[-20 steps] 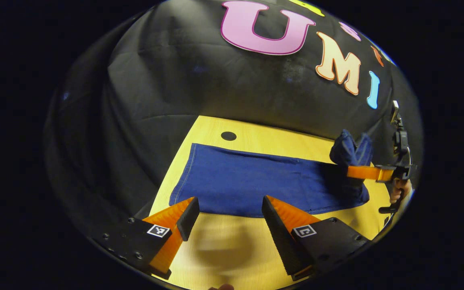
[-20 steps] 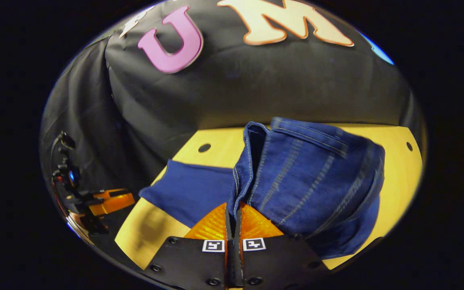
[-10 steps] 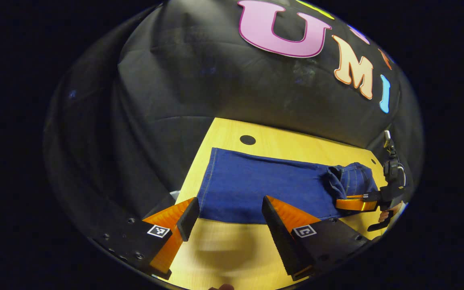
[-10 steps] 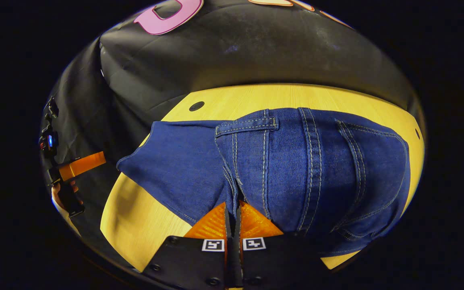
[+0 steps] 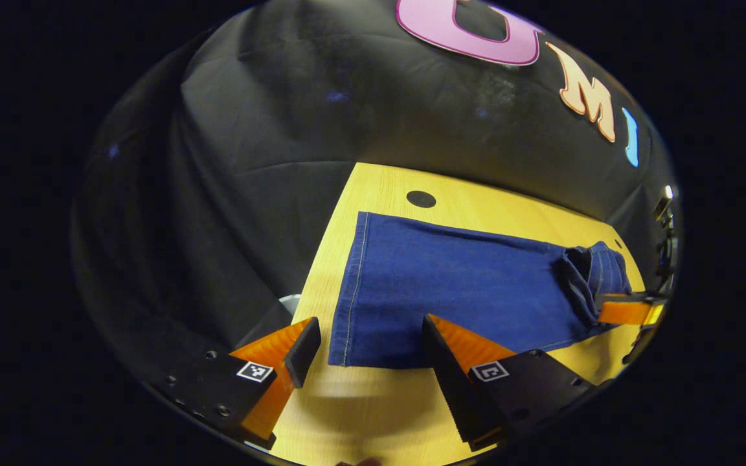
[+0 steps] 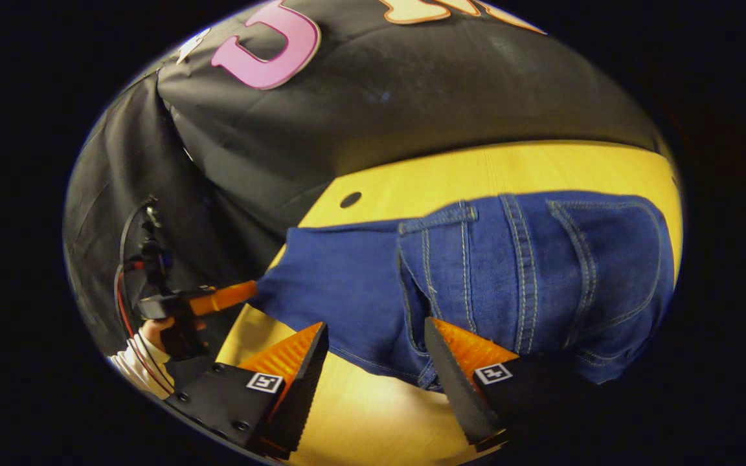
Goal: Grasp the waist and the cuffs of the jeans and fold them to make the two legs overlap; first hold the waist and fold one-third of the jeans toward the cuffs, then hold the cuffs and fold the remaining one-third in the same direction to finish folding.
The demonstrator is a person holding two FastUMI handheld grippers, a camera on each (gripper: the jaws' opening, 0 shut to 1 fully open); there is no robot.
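At the bottom of the left gripper view, the left gripper point(image 5: 363, 353) has two wedge-shaped ribbed fingers on black plates, each plate carrying a small square black-and-white marker and round screws. The right gripper point(image 6: 376, 356), at the bottom of the right gripper view, is built alike, with the same markers and screws. At the lower left of that view, a hand point(image 6: 153, 331) wears a white sleeve point(image 6: 133, 366); red and black cables point(image 6: 124, 272) loop above it.

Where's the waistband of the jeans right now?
In the right gripper view, the waistband lies folded over onto the legs of the jeans on the table, just ahead of the open right gripper.
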